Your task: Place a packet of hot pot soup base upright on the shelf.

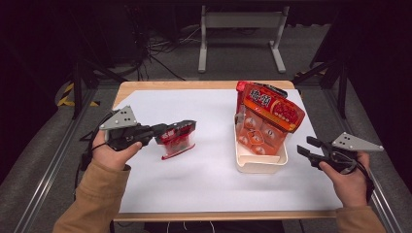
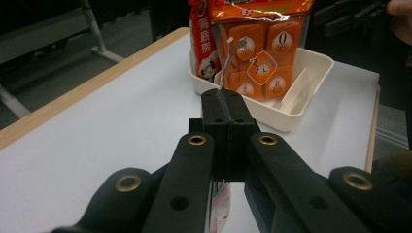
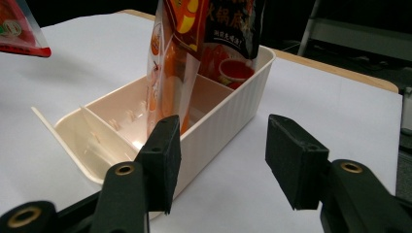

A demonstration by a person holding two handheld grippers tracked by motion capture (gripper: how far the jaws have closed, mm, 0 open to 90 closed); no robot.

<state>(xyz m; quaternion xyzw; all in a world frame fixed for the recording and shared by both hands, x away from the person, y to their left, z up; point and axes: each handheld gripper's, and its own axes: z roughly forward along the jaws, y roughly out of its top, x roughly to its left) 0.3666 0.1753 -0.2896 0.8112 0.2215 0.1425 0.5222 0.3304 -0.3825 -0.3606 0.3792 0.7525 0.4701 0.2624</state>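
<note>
Two packets already upright in the cream bin (image 1: 260,165), a third red packet (image 1: 176,141) pinched aloft by the left gripper (image 1: 187,127) well left of it, right gripper (image 1: 307,147) spread, empty.

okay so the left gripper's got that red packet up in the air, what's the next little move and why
Probably carry the red packet right toward the cream bin. The left gripper is shut on it above the white table, two packets already stand in the bin, and the right gripper waits open beside it.
</note>
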